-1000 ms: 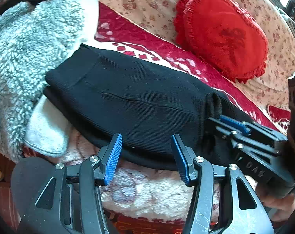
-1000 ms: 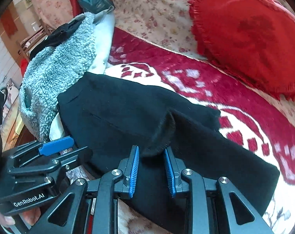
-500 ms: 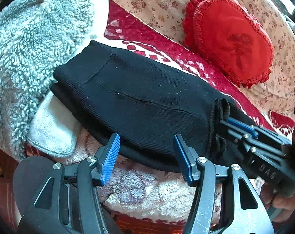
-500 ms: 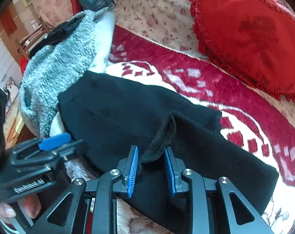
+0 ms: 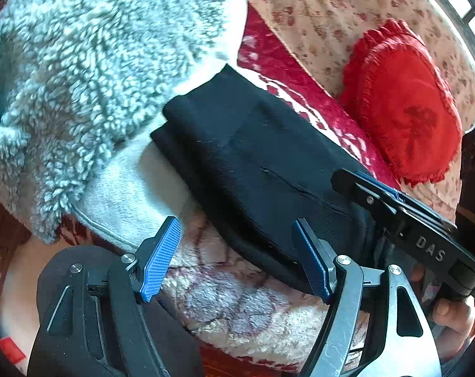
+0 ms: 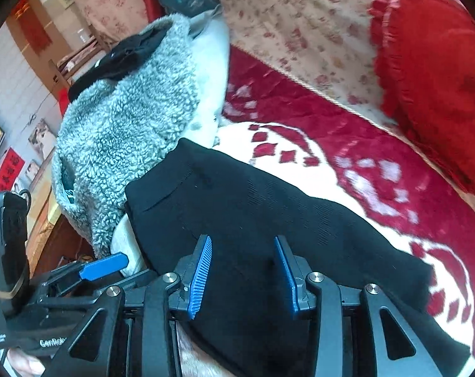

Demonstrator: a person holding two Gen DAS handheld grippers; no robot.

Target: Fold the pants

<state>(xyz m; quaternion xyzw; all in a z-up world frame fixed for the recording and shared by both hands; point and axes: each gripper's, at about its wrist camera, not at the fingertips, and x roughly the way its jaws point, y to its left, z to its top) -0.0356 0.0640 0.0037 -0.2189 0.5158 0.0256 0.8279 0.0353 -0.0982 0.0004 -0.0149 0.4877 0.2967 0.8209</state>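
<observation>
The black pants (image 5: pixel 256 163) lie folded in a long band on the red and white blanket (image 5: pixel 225 298); they also show in the right wrist view (image 6: pixel 256 207). My left gripper (image 5: pixel 237 260) is open and empty, just off the pants' near edge. My right gripper (image 6: pixel 243 270) is open and empty, its blue pads (image 6: pixel 199 276) low over the black cloth. The right gripper also shows at the right of the left wrist view (image 5: pixel 394 201), lying across the pants. The left gripper shows at the lower left of the right wrist view (image 6: pixel 102 264).
A grey fleece garment (image 5: pixel 80 78) is heaped at the pants' left end, also in the right wrist view (image 6: pixel 124 138). A red heart cushion (image 5: pixel 407 103) leans on the flowered sofa back (image 5: pixel 316 9). A wooden edge (image 6: pixel 49 220) lies left.
My right gripper has opened and let go of the black fold it pinched. The fold now lies flat. My left gripper has shifted left toward the fleece.
</observation>
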